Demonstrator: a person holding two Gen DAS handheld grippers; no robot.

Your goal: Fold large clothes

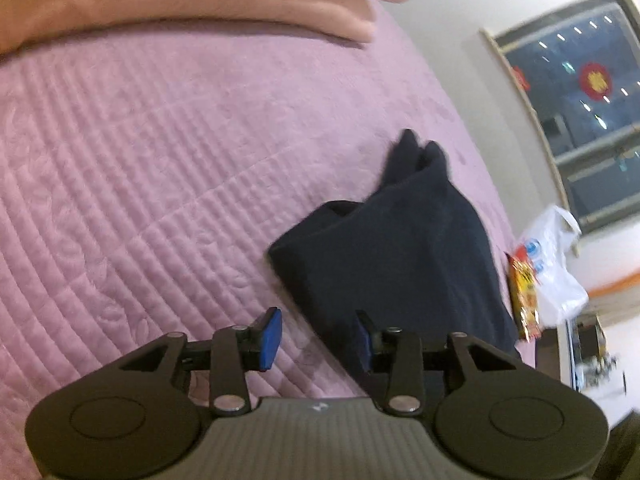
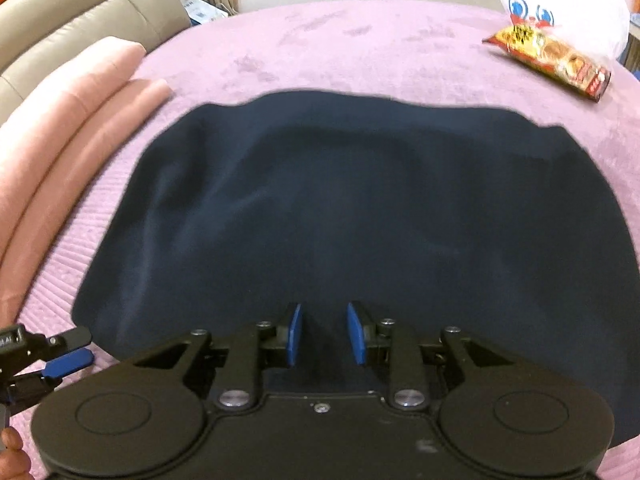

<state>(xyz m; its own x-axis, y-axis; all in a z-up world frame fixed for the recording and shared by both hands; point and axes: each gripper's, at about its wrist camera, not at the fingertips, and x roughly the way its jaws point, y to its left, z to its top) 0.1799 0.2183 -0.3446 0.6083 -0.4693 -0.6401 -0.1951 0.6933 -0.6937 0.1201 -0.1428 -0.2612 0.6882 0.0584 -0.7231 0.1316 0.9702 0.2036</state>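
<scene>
On a bed covered with a pink quilted bedspread (image 2: 360,40) lies a dark navy garment (image 2: 340,200), spread fairly flat with soft wrinkles, filling the middle of the right wrist view. Its far edge curves across the bedspread and its near edge runs under the right gripper (image 2: 325,334). This gripper hovers over the near part of the cloth with its blue pads (image 2: 295,334) apart; nothing is pinched between them.

Seen from the left wrist view, the left gripper (image 1: 316,338) sits at one side edge of the same garment (image 1: 408,248), where the cloth shows as a folded, bunched shape with a pointed bit sticking up at its far end. Its jaws stand spread: one blue pad (image 1: 270,338) is over bare bedspread (image 1: 160,160), the other at the cloth's edge, and no fabric is gripped.

A folded peach-pink blanket (image 2: 68,120) lies along the bedspread just beside the garment. Near the far corner of the bed rest a red and yellow snack packet (image 2: 556,64) and a white plastic bag (image 2: 576,12). A beige padded headboard (image 2: 72,12) shows behind the blanket.
</scene>
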